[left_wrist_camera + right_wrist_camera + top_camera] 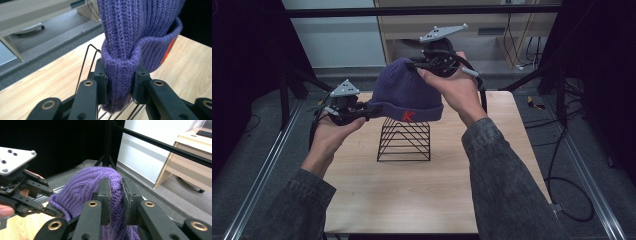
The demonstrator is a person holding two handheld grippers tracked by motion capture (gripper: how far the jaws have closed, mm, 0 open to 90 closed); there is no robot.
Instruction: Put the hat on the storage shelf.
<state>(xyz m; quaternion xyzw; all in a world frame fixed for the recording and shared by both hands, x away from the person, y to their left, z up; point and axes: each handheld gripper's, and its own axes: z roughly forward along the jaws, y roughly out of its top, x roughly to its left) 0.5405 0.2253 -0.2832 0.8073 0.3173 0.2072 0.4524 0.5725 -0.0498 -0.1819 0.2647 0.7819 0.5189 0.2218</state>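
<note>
A purple rib-knit beanie hung in the air above the middle of the table, held over a black wire rack that stood on the wood near the table's far edge. Its cuff was folded up, with an orange-red letter stitched on the cuff's front. The left gripper was clamped on the cuff's left end, the knit bunched into a thick fold between its pads. The right gripper pinched the crown at the top, its jaws closed on a ridge of the cabled knit. The hat sagged slightly between the two holds, crown higher than cuff.
</note>
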